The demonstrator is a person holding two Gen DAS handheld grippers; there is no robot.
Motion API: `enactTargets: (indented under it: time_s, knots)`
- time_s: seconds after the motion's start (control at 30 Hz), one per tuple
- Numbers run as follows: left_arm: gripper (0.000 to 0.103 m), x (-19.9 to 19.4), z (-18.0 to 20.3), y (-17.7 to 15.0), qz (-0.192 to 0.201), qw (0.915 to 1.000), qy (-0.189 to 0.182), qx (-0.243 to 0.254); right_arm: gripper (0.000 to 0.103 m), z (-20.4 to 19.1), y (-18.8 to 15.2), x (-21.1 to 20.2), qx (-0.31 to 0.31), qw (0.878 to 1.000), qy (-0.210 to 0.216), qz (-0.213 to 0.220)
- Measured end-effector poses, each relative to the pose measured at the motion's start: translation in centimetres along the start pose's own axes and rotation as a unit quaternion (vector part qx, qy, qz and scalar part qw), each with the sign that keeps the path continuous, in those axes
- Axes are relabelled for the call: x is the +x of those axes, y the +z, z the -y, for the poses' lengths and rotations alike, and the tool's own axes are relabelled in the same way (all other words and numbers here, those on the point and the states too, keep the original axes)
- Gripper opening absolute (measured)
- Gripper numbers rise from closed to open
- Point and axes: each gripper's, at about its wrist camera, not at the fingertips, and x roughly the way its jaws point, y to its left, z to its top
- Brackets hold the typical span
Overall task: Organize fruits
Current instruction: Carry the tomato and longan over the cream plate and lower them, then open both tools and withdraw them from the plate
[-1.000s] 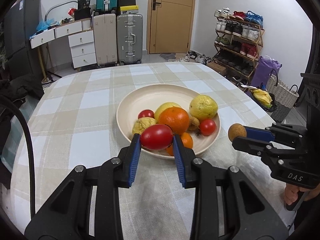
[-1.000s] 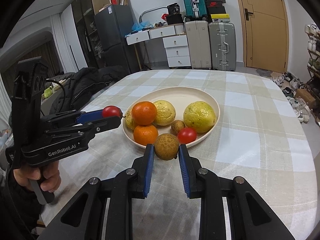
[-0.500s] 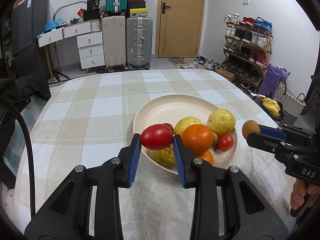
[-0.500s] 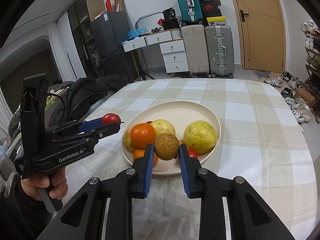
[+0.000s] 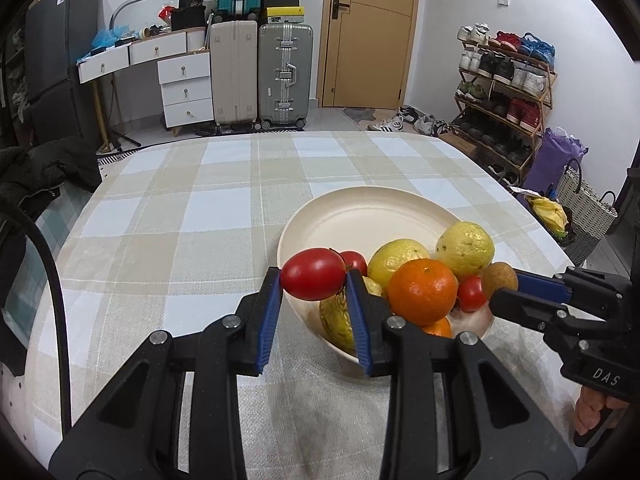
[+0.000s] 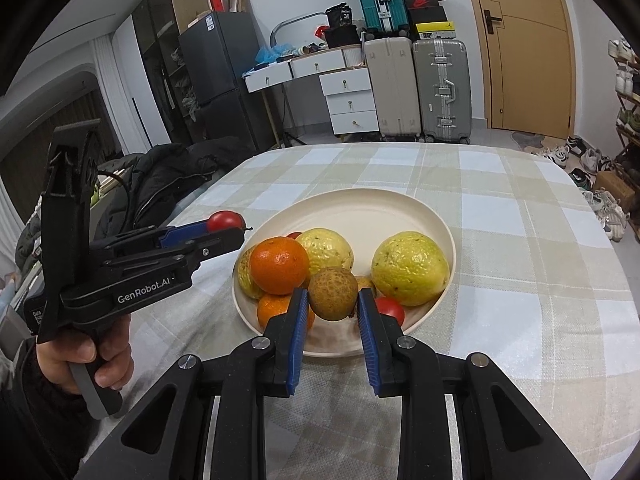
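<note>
Red oval tomato (image 5: 313, 274) lies with its long axis crosswise, clamped in left gripper (image 5: 313, 280); right gripper (image 6: 333, 300) clamps round brown fruit (image 6: 333, 293).

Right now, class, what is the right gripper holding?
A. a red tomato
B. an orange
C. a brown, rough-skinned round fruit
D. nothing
C: the right gripper is shut on the brown fruit, its blue pads pressing both sides; the tomato is in the left gripper, and the orange lies on the plate.
</note>
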Motion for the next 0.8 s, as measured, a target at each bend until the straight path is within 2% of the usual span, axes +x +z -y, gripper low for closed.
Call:
enactTargets:
  time_s: [0.8]
  knots:
    - [0.030, 4.1, 0.3, 1.7, -0.020, 0.9998, 0.006, 0.008, 0.026, 0.1, 0.1, 2.2, -0.006, 1.000, 0.005, -0.015]
